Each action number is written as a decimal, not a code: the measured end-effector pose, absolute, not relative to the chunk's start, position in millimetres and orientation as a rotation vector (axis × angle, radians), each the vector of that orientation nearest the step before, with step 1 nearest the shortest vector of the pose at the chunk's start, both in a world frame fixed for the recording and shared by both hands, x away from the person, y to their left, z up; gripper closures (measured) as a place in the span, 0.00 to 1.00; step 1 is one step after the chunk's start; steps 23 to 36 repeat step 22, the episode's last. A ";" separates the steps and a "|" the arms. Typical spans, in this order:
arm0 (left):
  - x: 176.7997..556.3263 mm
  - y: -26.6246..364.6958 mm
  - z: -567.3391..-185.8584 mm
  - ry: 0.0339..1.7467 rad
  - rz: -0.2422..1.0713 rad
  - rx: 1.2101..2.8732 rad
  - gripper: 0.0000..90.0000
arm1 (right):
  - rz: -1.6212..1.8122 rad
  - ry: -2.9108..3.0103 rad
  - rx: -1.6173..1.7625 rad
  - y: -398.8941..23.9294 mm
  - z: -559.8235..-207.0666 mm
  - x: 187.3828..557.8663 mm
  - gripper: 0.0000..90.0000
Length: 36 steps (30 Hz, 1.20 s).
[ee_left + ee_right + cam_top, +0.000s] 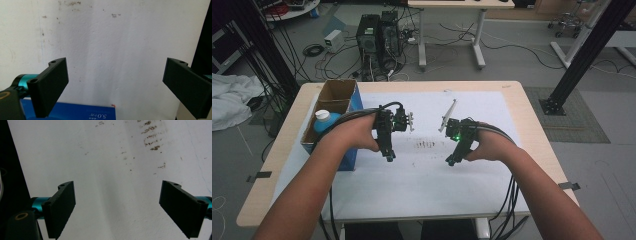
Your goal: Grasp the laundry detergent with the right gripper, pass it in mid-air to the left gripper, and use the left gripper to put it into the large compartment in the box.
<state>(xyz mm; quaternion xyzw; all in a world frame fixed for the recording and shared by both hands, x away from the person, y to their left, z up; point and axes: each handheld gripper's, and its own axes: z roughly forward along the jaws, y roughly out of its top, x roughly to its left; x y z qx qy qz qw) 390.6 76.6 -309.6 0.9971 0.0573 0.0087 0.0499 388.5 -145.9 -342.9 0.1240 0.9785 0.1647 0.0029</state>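
So, nearest thing: white pipette (448, 114), looked light, thin, probably slippery
grab spot: mid-stem
left gripper (390, 156): jaws apart, empty
right gripper (450, 160): jaws apart, empty

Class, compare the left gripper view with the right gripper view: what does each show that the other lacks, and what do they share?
Left gripper view alone: the top of a blue cardboard box with white print along the bottom edge, below the open left gripper.

Right gripper view alone: rows of brown smudge marks on the sheet, ahead of the open right gripper.

Both: two black jaws standing wide apart with nothing between them, turquoise gripper fittings, and the white paper sheet covering the table.
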 end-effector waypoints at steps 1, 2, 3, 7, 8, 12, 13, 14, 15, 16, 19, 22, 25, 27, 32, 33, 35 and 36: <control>390.3 76.5 -309.4 0.175 0.024 3.036 0.07 | 0.508 3.070 0.383 -145.6 -343.3 388.5 0.14; 390.0 76.5 -309.3 0.172 0.025 3.036 0.07 | 0.504 3.073 0.386 -145.2 -343.7 388.1 0.14; 389.7 76.5 -309.1 0.171 0.025 3.035 0.07 | 0.502 3.074 0.383 -144.8 -343.9 388.1 0.14; 389.4 77.6 -308.2 0.172 0.027 3.030 0.07 | 0.518 3.075 0.371 -143.7 -342.6 387.1 0.14; 389.4 78.0 -307.9 0.173 0.028 3.030 0.07 | 0.516 3.072 0.380 -143.4 -341.8 386.2 0.14; 389.3 78.9 -307.4 0.177 0.029 3.025 0.07 | 0.520 3.067 0.374 -144.0 -340.4 386.6 0.14; 389.3 78.9 -307.0 0.173 0.030 3.027 0.07 | 0.523 3.066 0.391 -144.8 -340.2 386.4 0.14; 389.2 78.8 -306.8 0.171 0.028 3.027 0.07 | 0.523 3.066 0.391 -144.8 -340.2 386.4 0.14; 388.8 78.6 -307.1 0.176 0.029 3.023 0.07 | 0.520 3.065 0.391 -145.1 -340.3 386.5 0.14; 388.6 78.2 -306.8 0.172 0.027 3.026 0.07 | 0.517 3.062 0.392 -145.4 -340.2 386.5 0.14; 388.6 77.5 -306.9 0.169 0.024 3.031 0.07 | 0.528 3.059 0.384 -145.0 -338.6 385.1 0.14; 388.7 77.6 -307.3 0.169 0.028 3.031 0.07 | 0.528 3.061 0.390 -144.8 -338.1 384.4 0.14; 388.7 77.6 -307.3 0.169 0.028 3.031 0.07 | 0.528 3.061 0.390 -144.8 -338.1 384.4 0.14; 388.7 77.6 -307.3 0.169 0.028 3.031 0.07 | 0.528 3.061 0.390 -144.8 -338.1 384.4 0.14; 388.7 77.6 -307.3 0.169 0.028 3.031 0.07 | 0.528 3.061 0.390 -144.8 -338.1 384.4 0.14; 388.7 77.6 -307.3 0.169 0.028 3.031 0.07 | 0.528 3.061 0.390 -144.8 -338.1 384.4 0.14; 388.7 77.6 -307.3 0.169 0.028 3.031 0.07 | 0.528 3.061 0.390 -144.8 -338.1 384.4 0.14; 388.7 77.6 -307.3 0.169 0.028 3.031 0.07 | 0.528 3.061 0.390 -144.8 -338.1 384.4 0.14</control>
